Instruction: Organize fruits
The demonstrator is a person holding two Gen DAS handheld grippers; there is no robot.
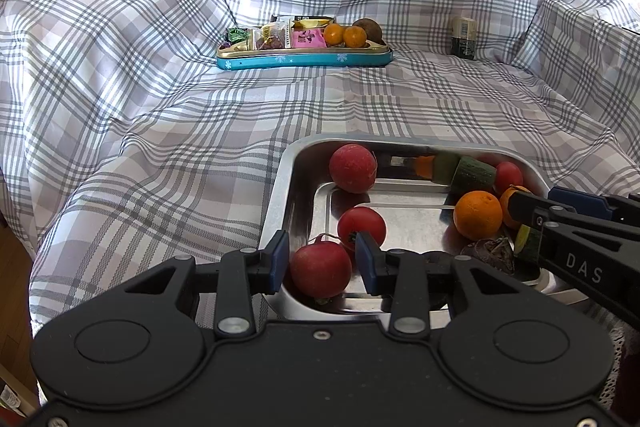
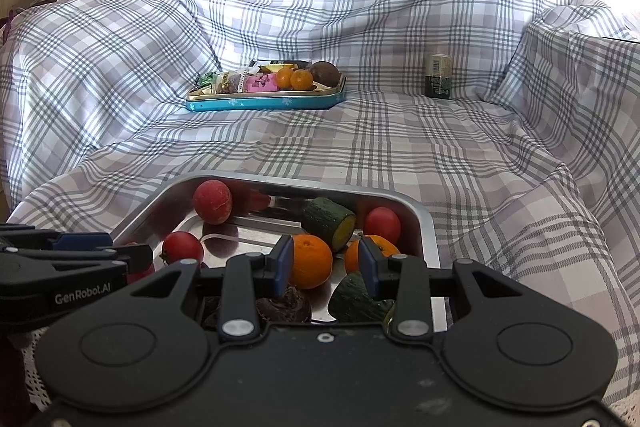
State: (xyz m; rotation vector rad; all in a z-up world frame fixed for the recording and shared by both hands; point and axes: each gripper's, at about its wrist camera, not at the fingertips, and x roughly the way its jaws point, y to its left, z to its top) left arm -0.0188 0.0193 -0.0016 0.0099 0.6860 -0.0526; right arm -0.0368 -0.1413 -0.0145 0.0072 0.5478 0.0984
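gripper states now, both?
Left gripper: closed on the round red fruit.
Right gripper: closed down; whether it pinches the cucumber piece cannot be told.

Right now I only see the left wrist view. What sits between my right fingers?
Observer: An orange shows between the right fingers, against the left one, with a gap on its other side.
Operator: And the cucumber piece under them?
Observer: The cucumber piece lies lower, toward the other finger.
Operator: Where's the second orange?
Observer: The second orange sits beyond, partly hidden behind that same finger.
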